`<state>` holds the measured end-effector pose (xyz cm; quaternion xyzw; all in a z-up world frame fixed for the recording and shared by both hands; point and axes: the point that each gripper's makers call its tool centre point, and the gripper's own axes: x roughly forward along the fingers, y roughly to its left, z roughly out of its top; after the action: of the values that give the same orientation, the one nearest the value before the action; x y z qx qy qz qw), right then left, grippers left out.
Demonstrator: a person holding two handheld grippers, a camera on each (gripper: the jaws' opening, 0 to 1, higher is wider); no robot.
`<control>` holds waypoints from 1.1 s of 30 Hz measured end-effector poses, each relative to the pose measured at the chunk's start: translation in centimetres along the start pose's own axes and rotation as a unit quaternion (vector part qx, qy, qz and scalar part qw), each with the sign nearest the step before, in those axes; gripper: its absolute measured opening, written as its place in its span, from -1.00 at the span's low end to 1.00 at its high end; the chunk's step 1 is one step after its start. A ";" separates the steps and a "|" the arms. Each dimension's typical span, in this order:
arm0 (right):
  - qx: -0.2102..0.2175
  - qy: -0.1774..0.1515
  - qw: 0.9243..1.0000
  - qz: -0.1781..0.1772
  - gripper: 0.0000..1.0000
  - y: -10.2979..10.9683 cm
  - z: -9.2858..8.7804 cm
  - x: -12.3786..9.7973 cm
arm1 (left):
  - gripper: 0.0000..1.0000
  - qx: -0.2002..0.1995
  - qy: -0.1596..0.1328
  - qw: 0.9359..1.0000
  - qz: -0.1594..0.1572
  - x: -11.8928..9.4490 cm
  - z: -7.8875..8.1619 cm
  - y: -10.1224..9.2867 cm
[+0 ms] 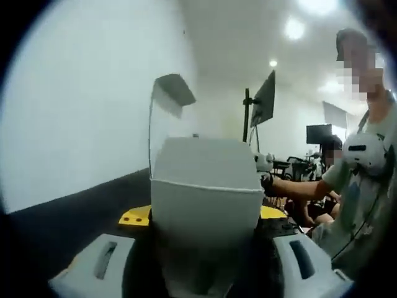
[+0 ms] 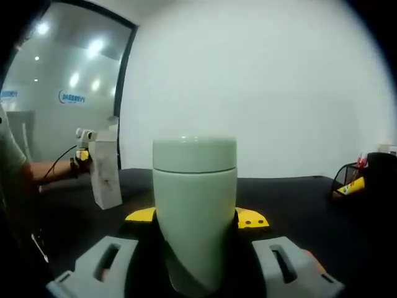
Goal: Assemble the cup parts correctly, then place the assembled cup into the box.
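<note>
Your left gripper view looks out low along its own jaws, very close to the white box [image 1: 206,198] held between them, facing across the dark table [image 1: 68,226] toward a white wall and your own body at the right. Your right gripper view sits equally close behind the pale green cup [image 2: 195,211], facing the wall. Both views share that table; the box [image 2: 105,171] also appears at the right view's left.

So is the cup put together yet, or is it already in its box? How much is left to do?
The cup looks assembled: its lid sits on the body, and the right gripper holds it upright between its jaws. The left gripper holds the white box, a flap raised at its top, so it seems open. What is left: the cup is not yet in the box, so it must be lowered in.
</note>
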<state>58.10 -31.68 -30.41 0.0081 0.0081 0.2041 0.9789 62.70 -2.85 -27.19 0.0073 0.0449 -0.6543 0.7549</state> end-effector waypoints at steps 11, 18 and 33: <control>0.000 -0.001 1.000 0.002 -0.14 -0.3 0.0 0.0 | 0.03 0.013 -0.034 0.999 0.037 0.9 1.4 0.0; -0.001 -0.001 1.000 0.003 -0.14 0.0 0.0 0.0 | 0.03 0.019 -0.070 0.997 0.039 3.7 3.8 0.7; -0.004 0.000 1.000 0.004 -0.14 0.1 0.0 0.0 | 0.03 0.016 -0.088 0.996 -0.002 14.6 2.8 -0.8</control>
<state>58.08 -31.61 -30.46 0.0046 0.0069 0.2080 0.9781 64.16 -17.58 -25.47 -0.0388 -0.0324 -0.6548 0.7541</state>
